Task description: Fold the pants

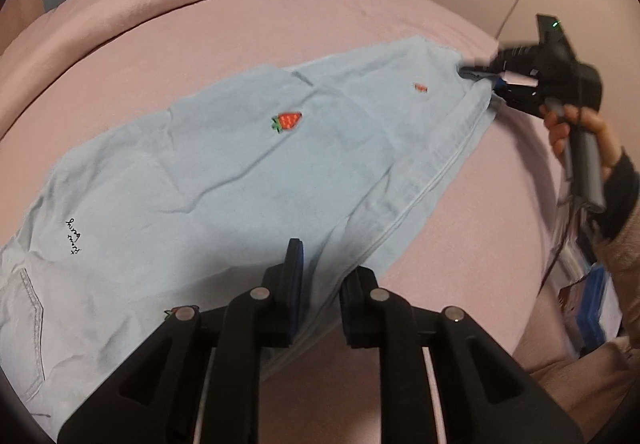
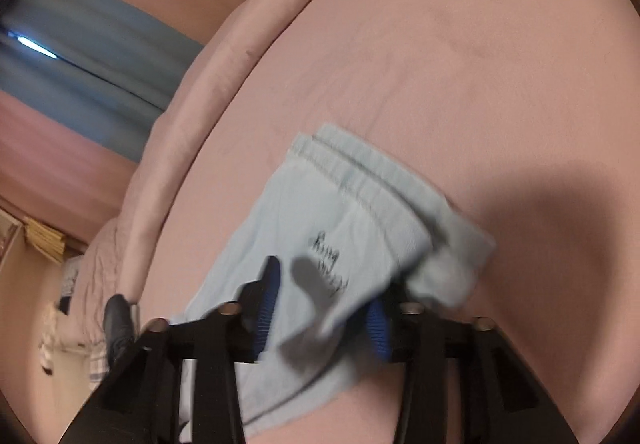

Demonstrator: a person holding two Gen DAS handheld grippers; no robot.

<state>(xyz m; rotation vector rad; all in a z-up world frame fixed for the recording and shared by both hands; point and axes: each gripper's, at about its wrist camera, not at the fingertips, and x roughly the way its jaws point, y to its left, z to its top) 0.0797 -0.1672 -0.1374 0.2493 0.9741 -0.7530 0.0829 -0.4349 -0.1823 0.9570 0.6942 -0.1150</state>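
Left wrist view: right hand-held gripper (image 1: 478, 73) pinches pants (image 1: 248, 164) hem, left hand-held gripper (image 1: 320, 276) nips the edge; lift both evenly, keeping cloth taut over bed (image 1: 280, 24).

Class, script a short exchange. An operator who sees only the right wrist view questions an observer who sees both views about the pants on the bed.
Operator: I can't see the left gripper. Where is it?
Observer: The left gripper has the near edge of the pants between its fingers.
Operator: Does the fabric carry any decoration besides the lettering?
Observer: Yes, a red strawberry is embroidered around the middle of the spread cloth.
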